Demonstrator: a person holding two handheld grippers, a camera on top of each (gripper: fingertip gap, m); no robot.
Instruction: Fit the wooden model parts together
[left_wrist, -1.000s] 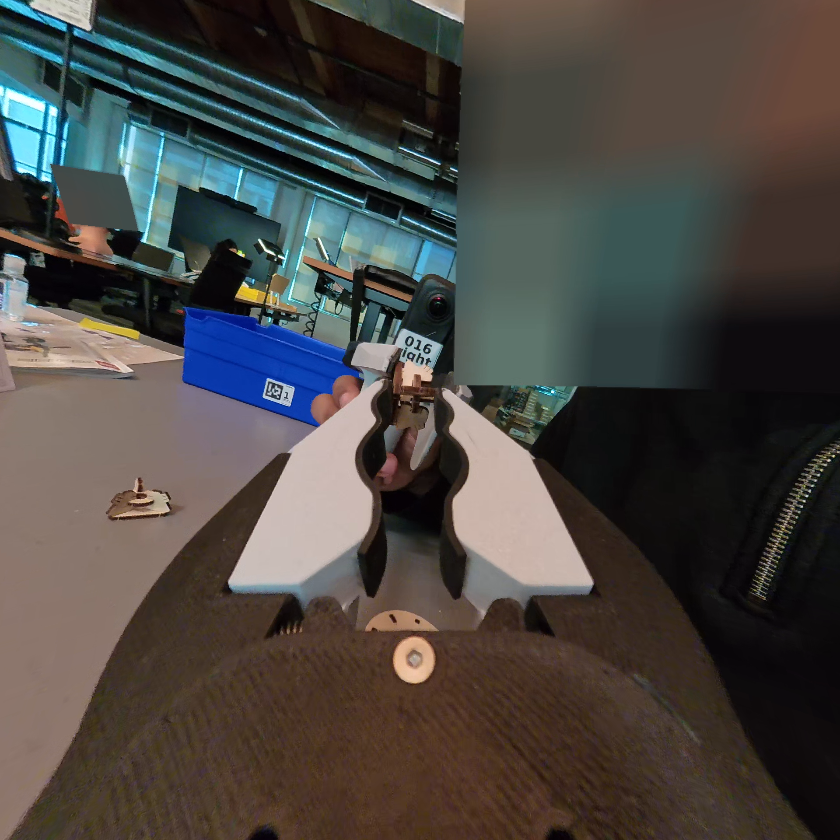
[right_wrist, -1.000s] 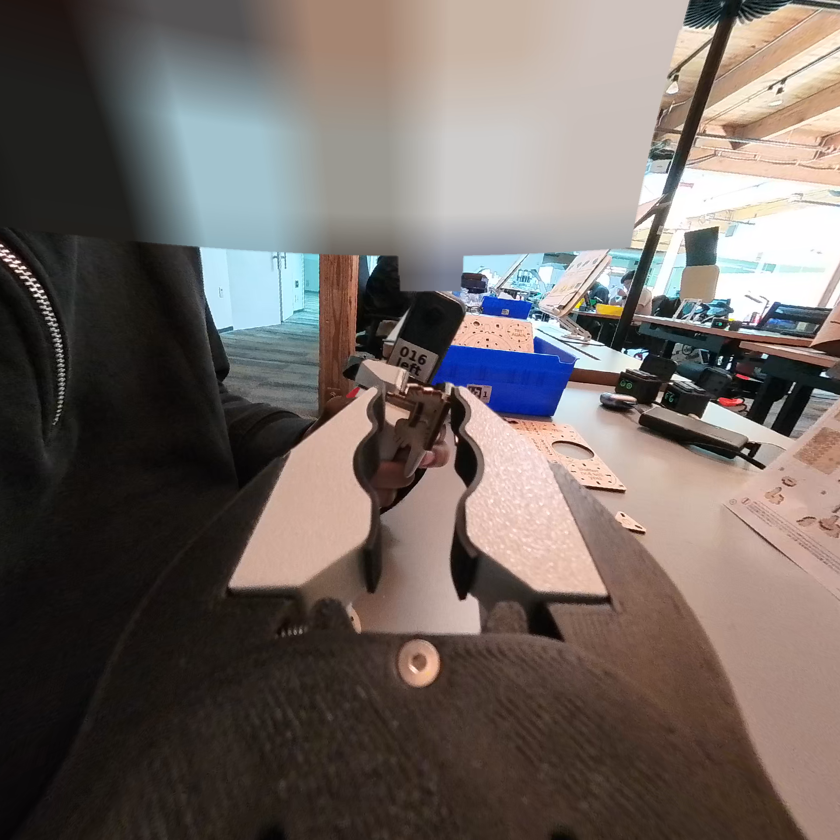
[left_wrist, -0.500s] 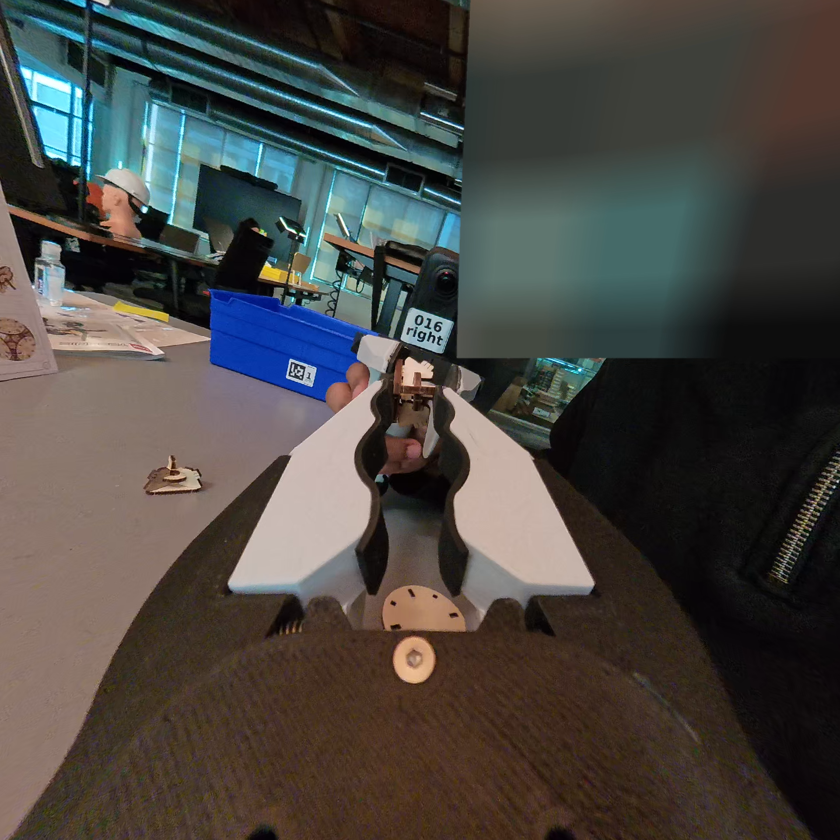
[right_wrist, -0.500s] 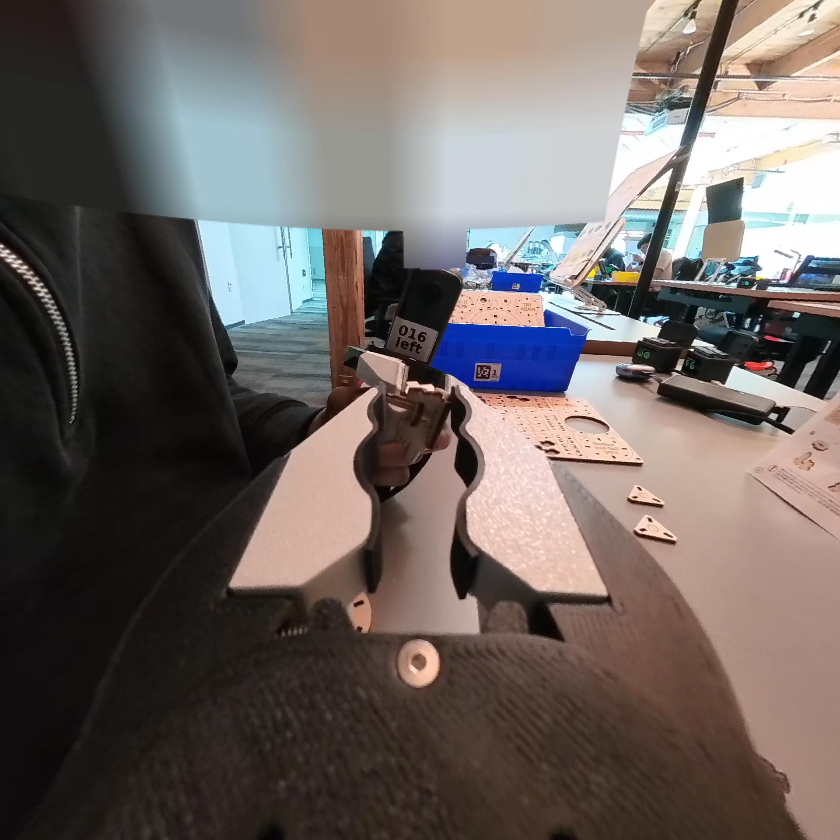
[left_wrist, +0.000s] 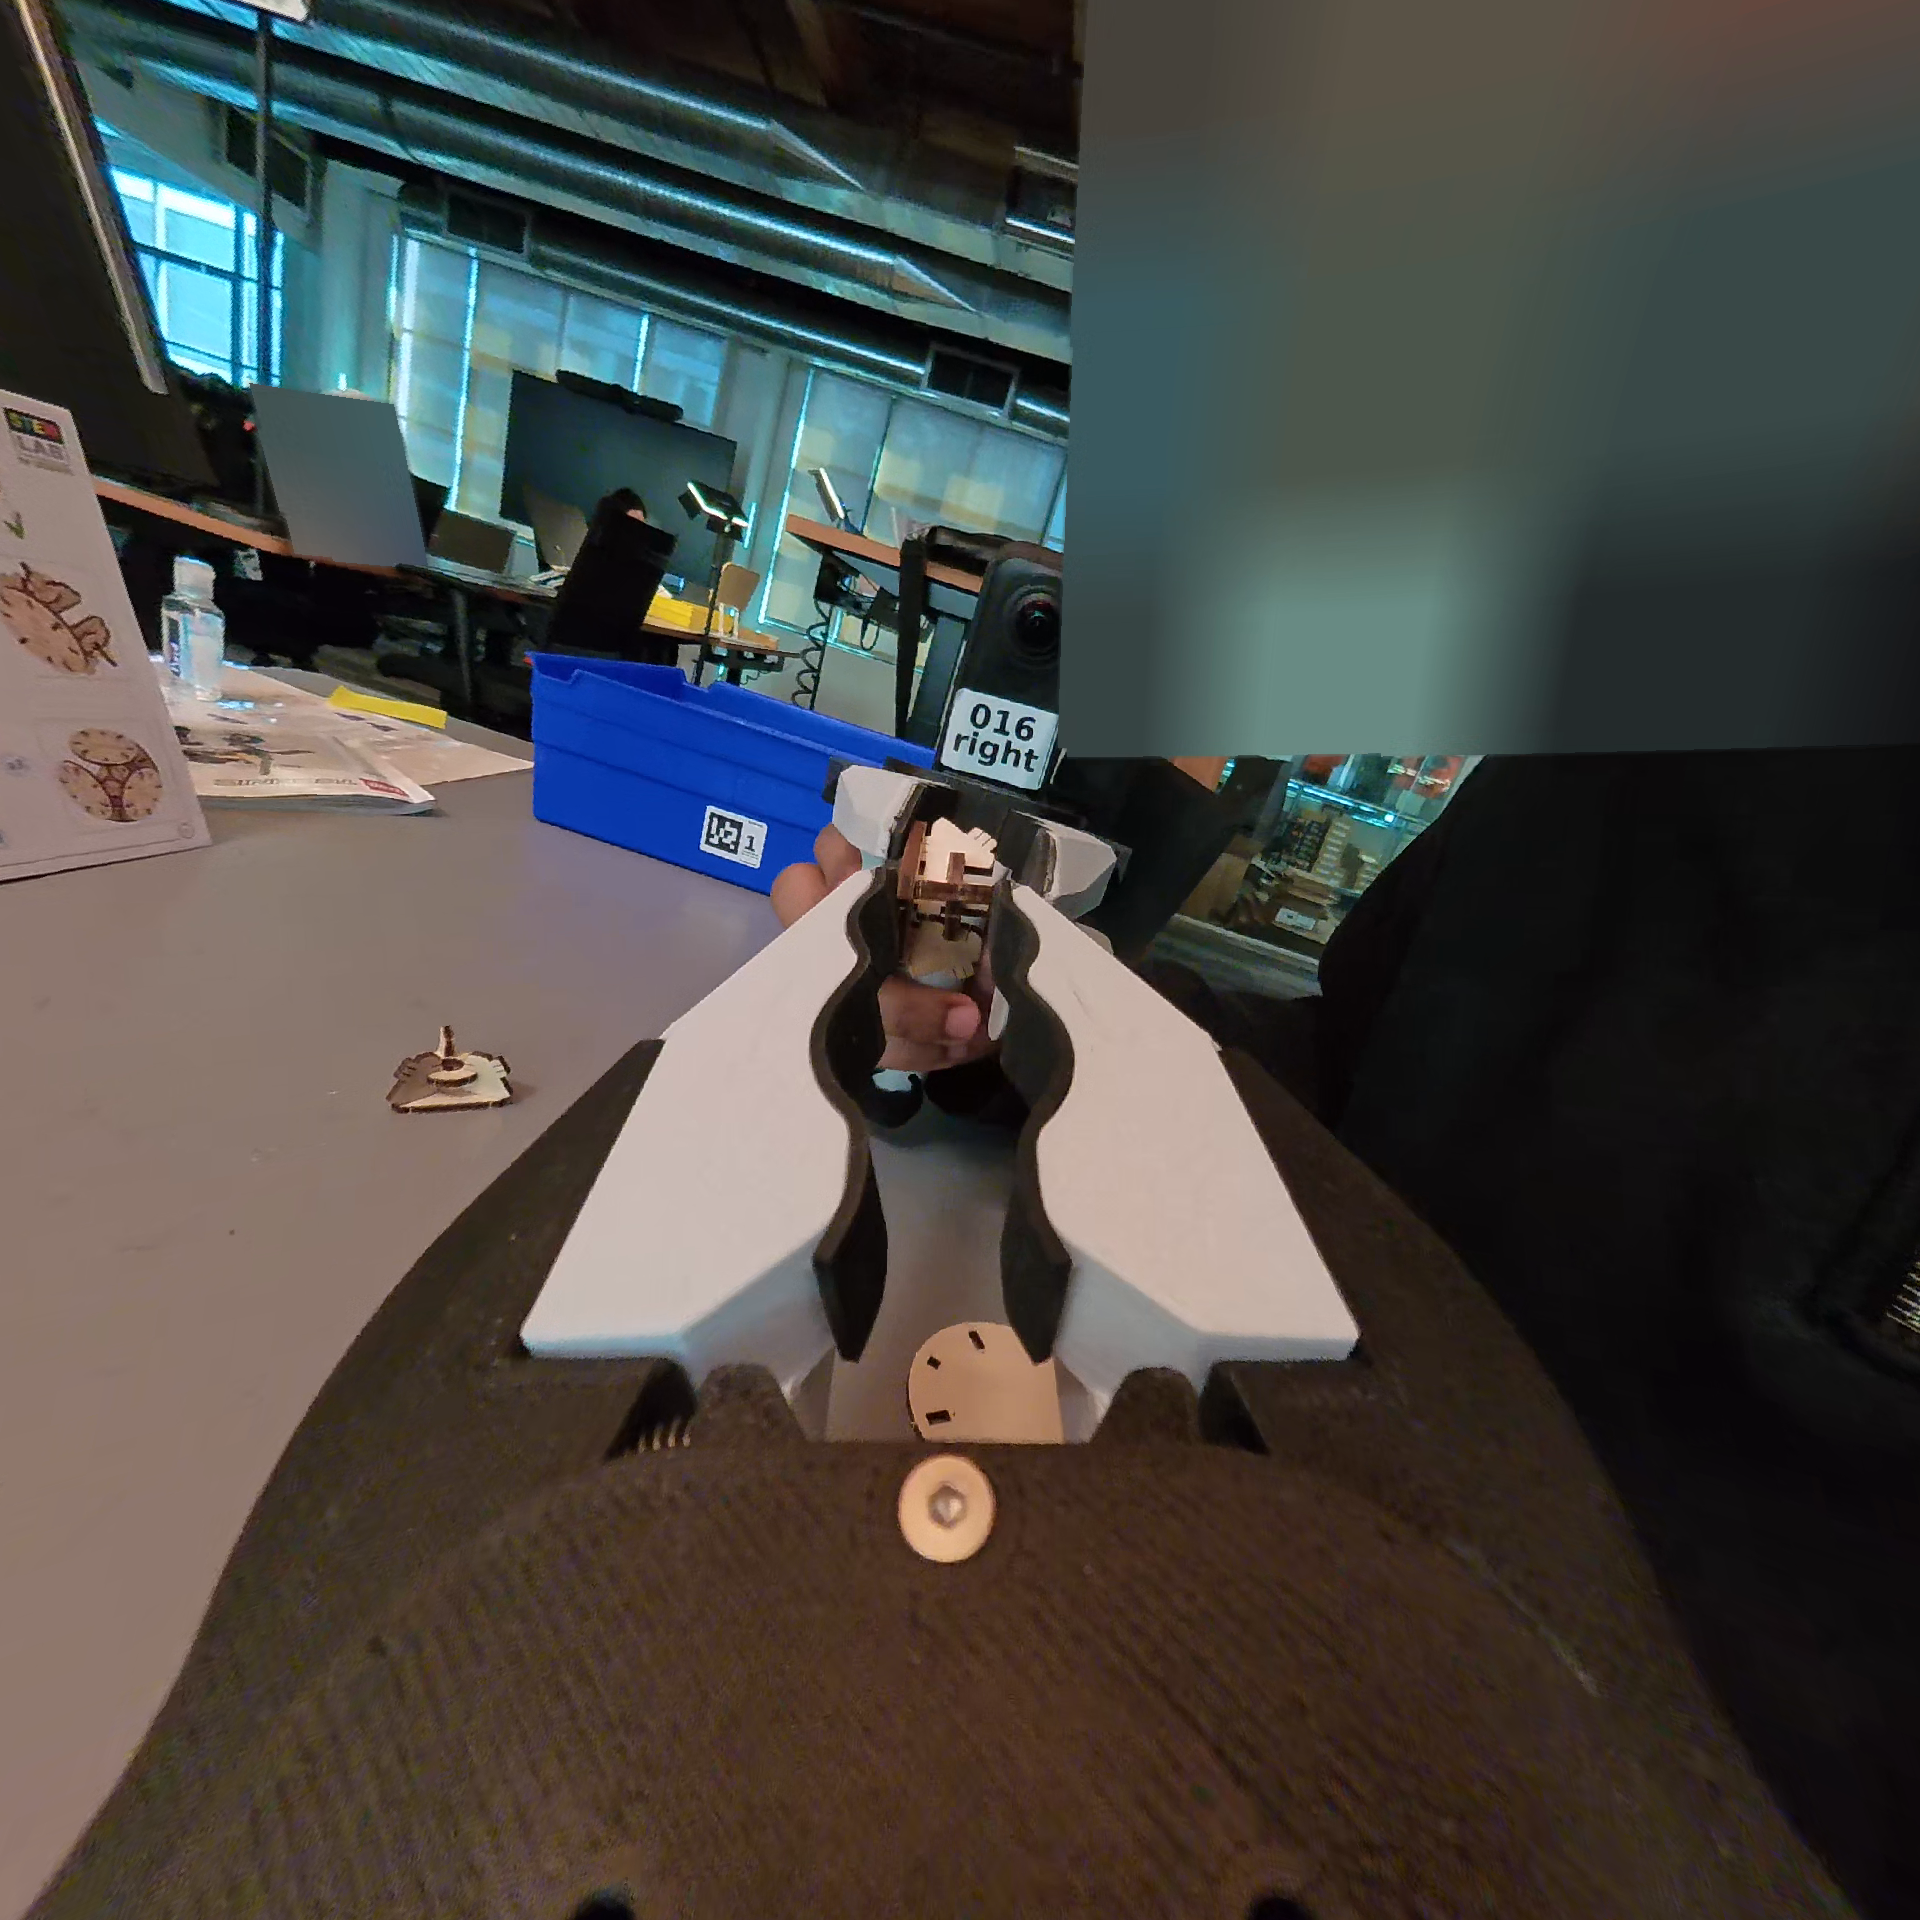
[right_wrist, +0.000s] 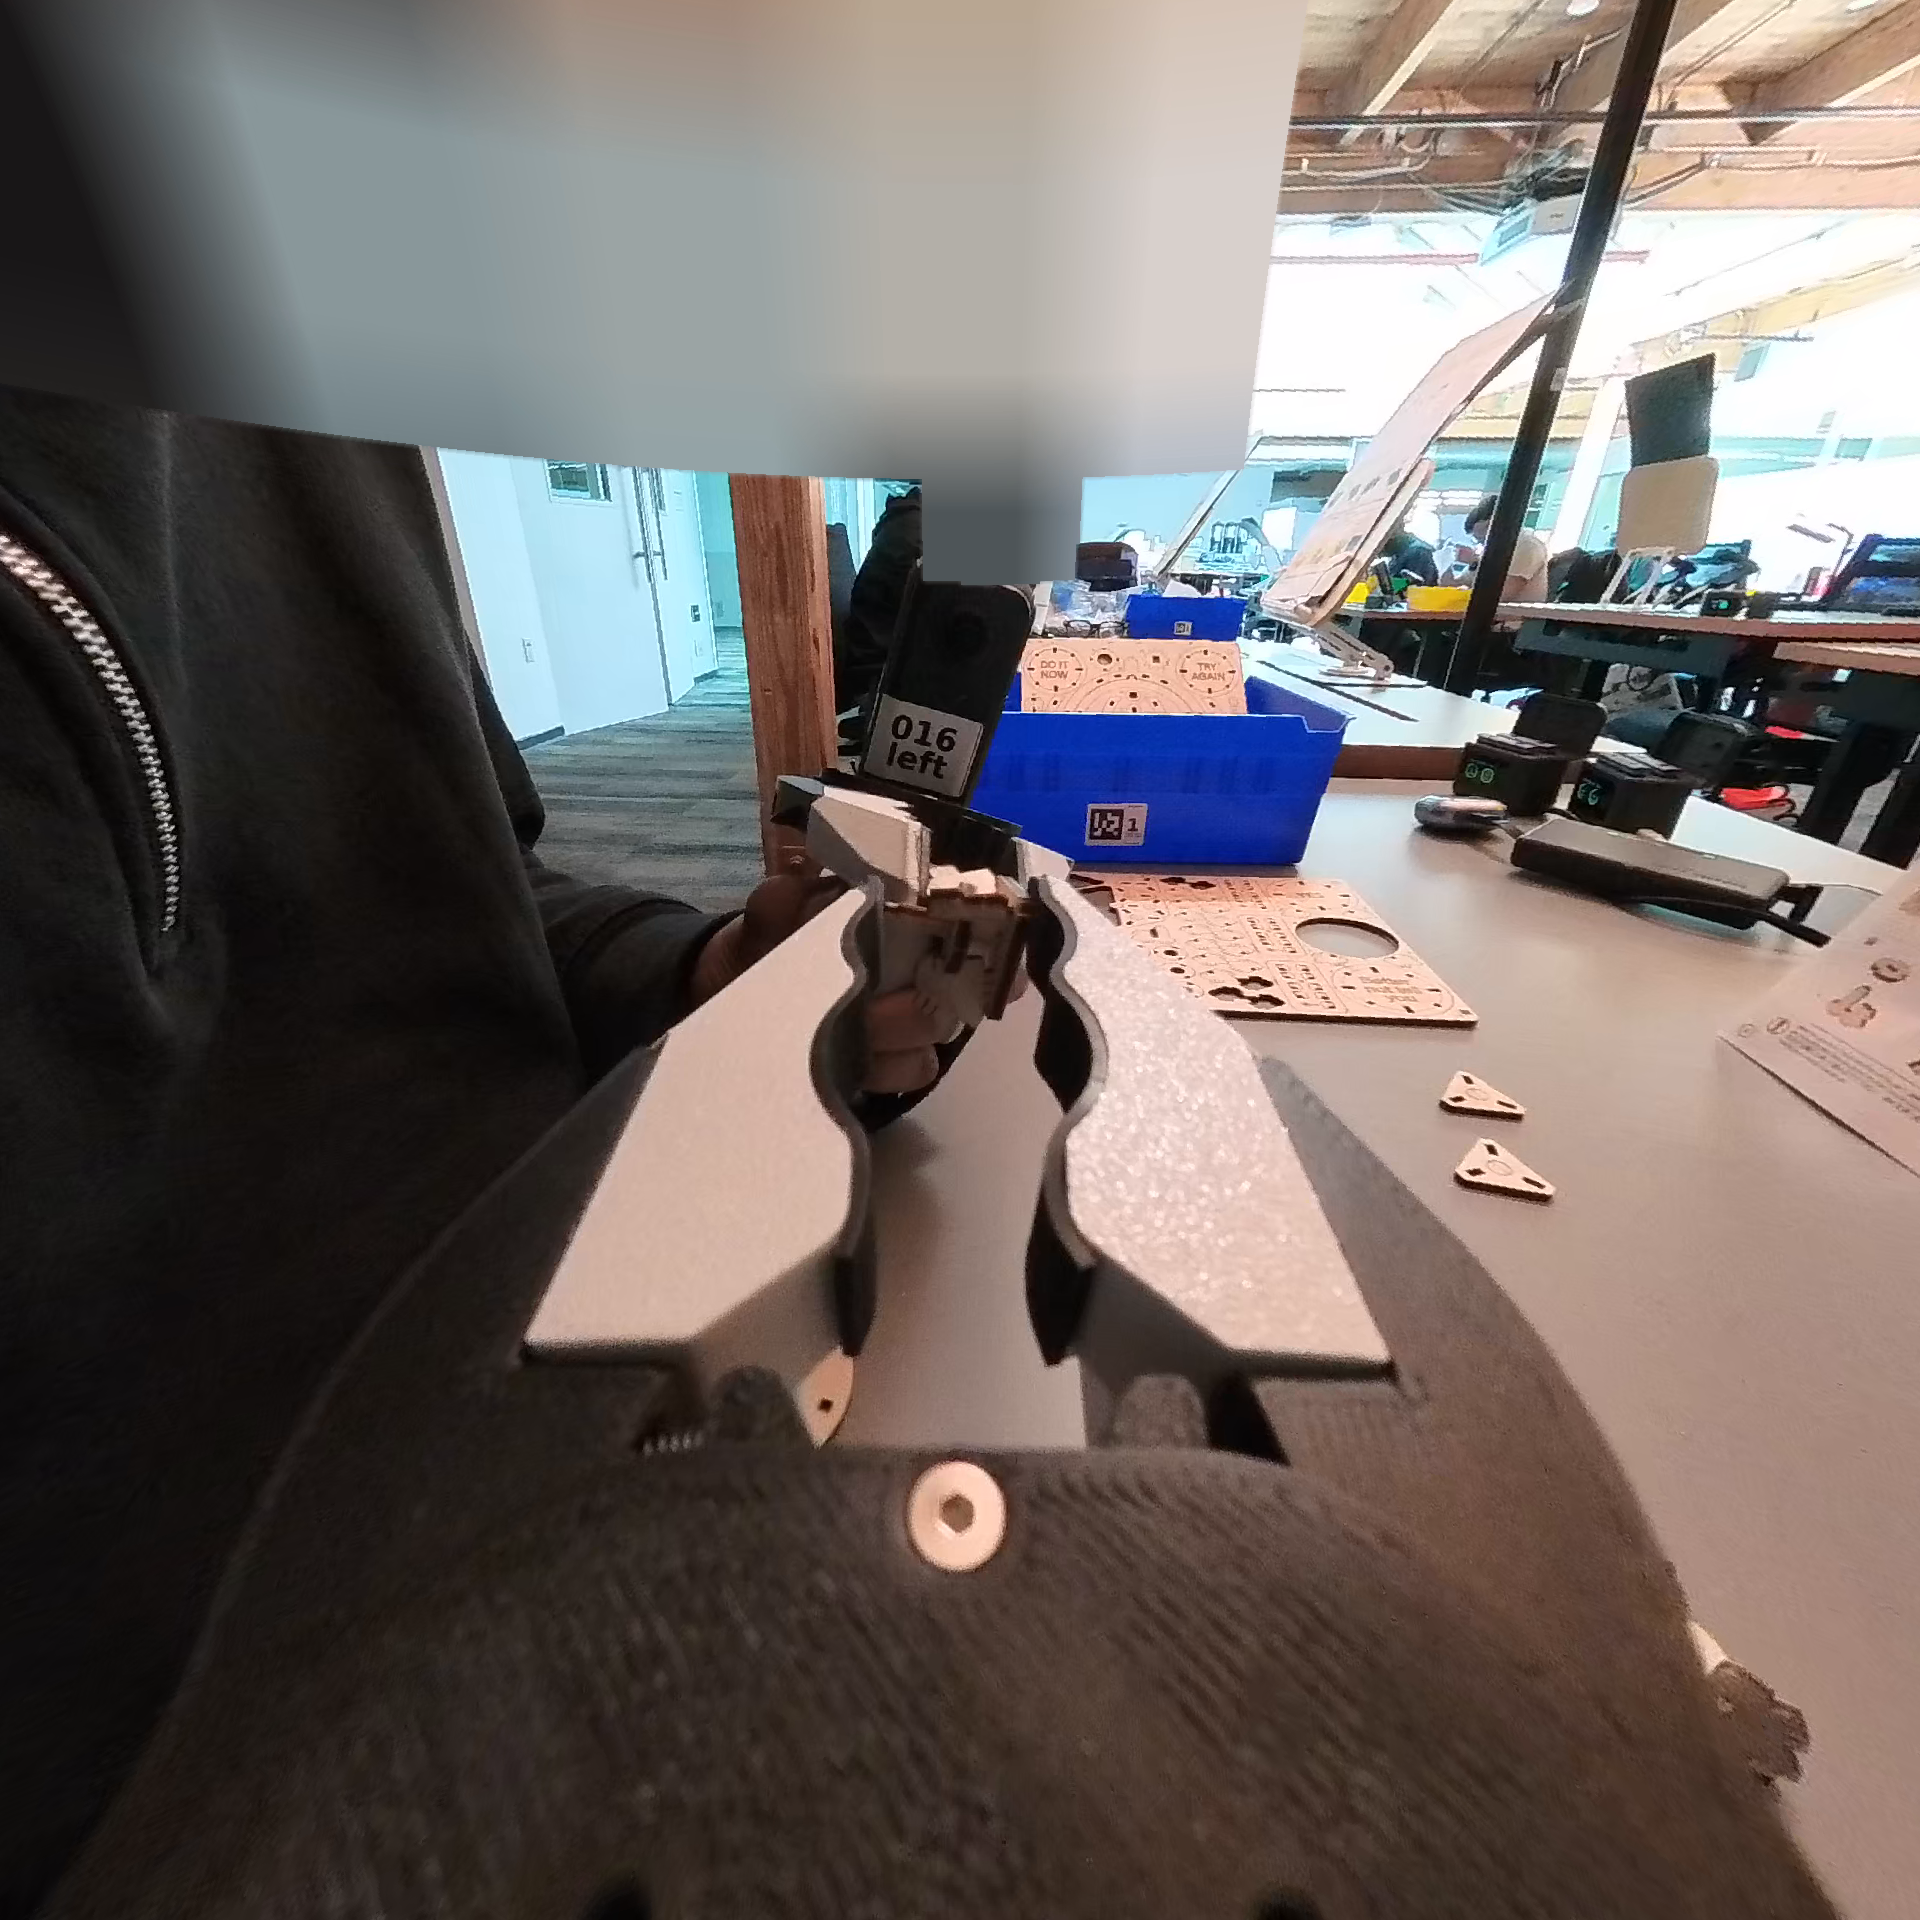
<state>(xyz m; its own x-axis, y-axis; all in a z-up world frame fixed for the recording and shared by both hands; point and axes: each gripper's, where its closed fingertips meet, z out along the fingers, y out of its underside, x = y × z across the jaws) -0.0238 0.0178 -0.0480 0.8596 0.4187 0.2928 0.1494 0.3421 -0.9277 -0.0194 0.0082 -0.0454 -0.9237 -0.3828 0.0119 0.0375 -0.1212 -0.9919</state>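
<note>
My two grippers face each other above the grey table (left_wrist: 260, 1039) and meet tip to tip on one small wooden assembly of slotted plywood parts (left_wrist: 940, 894). In the left wrist view my left gripper (left_wrist: 943, 914) is shut on it, pads against its sides, and the right gripper (left_wrist: 971, 831) grips it from the far side. In the right wrist view my right gripper (right_wrist: 956, 925) is shut on the same assembly (right_wrist: 961, 930), with the left gripper (right_wrist: 914, 847) just behind it. A hand's fingers (left_wrist: 925, 1023) show behind the tips.
A blue bin (left_wrist: 675, 748) stands behind, holding a wooden sheet (right_wrist: 1132, 675). On the table lie a small wooden piece (left_wrist: 449, 1081), a round disc (left_wrist: 982, 1392), a punched sheet (right_wrist: 1288, 945), two triangles (right_wrist: 1481, 1096), instruction sheets (left_wrist: 83, 644) and black devices (right_wrist: 1652, 868). A person's dark jacket (right_wrist: 260, 831) is close. My left and right fingertips are right by each other. Both grippers' tips are roughly 20 cm from the small wooden piece (left_wrist: 449, 1081).
Both grippers stay shut on the wooden assembly. They have shifted a little together, so the table's things slide across both views; the round disc now shows under the left gripper.
</note>
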